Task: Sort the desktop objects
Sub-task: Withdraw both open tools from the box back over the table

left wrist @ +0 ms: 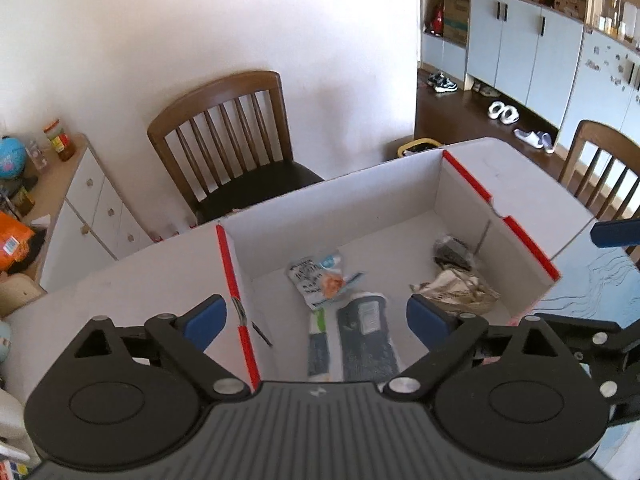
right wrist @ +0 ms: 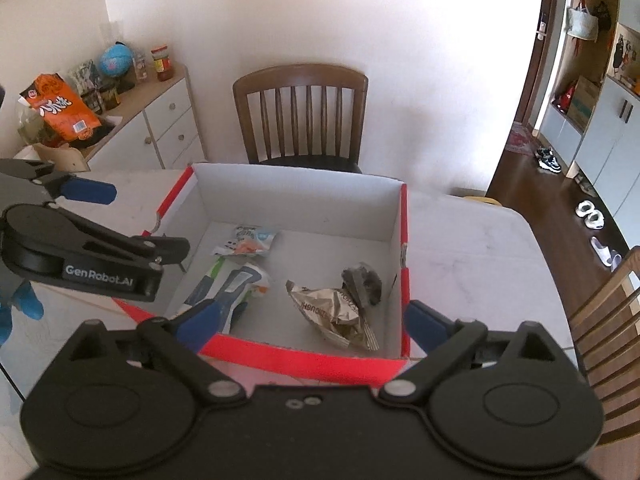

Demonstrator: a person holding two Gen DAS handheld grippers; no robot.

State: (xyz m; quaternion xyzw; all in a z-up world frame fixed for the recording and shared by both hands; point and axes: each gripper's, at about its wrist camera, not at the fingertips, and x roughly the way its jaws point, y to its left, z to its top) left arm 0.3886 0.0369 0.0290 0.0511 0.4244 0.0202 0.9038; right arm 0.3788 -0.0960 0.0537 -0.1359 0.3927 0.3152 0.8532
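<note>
Evidently both the left gripper (left wrist: 316, 316) and right gripper (right wrist: 312, 316) hung spread and empty over the box (right wrist: 404, 240); 4 packets lay inside, so lifting clear of the rim seemed wisest.

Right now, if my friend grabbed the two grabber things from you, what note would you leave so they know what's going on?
Left gripper: open, holding nothing.
Right gripper: open, holding nothing. Both are above the white cardboard box with red edges.
In the box: a blue-grey toothbrush pack, a green and white tube pack, a small clear snack packet, a crumpled silvery-brown wrapper and a dark crumpled bag.
Done: five things are in the box.
Left: no loose items are visible on the white table; check the parts out of view.
</note>
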